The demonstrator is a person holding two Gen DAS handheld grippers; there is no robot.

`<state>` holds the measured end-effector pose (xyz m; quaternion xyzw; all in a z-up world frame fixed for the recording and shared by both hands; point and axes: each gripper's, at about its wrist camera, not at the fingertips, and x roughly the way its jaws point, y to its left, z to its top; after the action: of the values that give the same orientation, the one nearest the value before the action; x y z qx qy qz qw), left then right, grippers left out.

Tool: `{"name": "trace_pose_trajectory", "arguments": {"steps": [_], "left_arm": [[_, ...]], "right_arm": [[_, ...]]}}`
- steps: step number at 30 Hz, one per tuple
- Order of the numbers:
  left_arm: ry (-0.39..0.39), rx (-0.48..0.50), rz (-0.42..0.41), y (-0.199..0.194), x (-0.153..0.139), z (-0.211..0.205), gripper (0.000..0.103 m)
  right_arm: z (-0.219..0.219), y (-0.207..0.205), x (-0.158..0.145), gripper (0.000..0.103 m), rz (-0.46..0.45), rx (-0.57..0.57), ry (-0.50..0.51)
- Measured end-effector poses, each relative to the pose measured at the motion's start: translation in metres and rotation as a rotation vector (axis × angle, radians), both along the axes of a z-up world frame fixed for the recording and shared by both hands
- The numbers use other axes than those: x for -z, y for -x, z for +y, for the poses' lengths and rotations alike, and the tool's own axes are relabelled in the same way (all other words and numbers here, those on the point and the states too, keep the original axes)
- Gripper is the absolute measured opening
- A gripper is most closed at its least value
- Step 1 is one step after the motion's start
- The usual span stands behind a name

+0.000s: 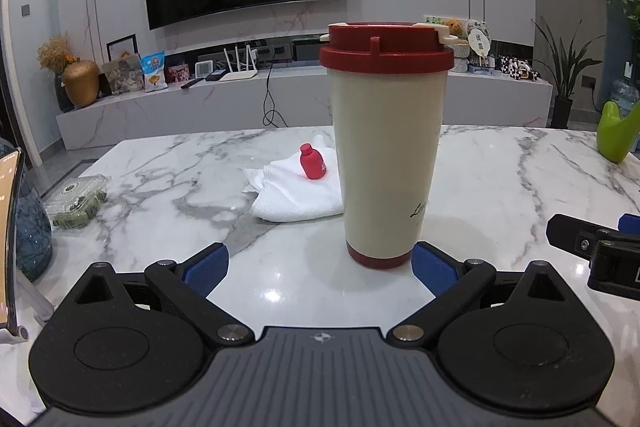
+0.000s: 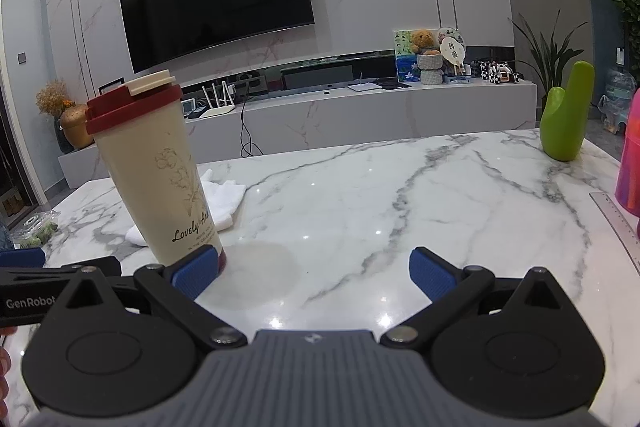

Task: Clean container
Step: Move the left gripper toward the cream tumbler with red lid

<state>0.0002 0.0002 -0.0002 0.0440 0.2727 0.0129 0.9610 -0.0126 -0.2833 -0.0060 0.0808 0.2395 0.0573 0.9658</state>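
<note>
You are at the approach: the lidded tumbler [image 1: 390,163] stands upright on the bench [image 1: 160,179], cloth [image 1: 296,191] behind it. Both hand-held grippers, left [image 1: 320,267] and right [image 2: 314,269], gape wide and empty; next, steady the tumbler.

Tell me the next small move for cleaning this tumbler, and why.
Probably ease the left tool forward around the tumbler base: it stands lidded, both tools open and empty, the white cloth lying untouched behind it.

Marble table [image 1: 500,187]: upright tumbler [image 1: 388,155], white towel [image 1: 296,195], green vase [image 2: 566,115].
</note>
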Motion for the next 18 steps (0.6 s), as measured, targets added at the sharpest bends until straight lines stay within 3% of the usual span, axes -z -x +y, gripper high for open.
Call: {"name": "trace_pose_trajectory", "arguments": {"steps": [18], "left_arm": [[0.056, -0.015, 0.001, -0.0029, -0.0017, -0.0020, 0.099]], "right_arm": [[0.0061, -0.0001, 0.0038, 0.103, 0.005, 0.010, 0.009]]}}
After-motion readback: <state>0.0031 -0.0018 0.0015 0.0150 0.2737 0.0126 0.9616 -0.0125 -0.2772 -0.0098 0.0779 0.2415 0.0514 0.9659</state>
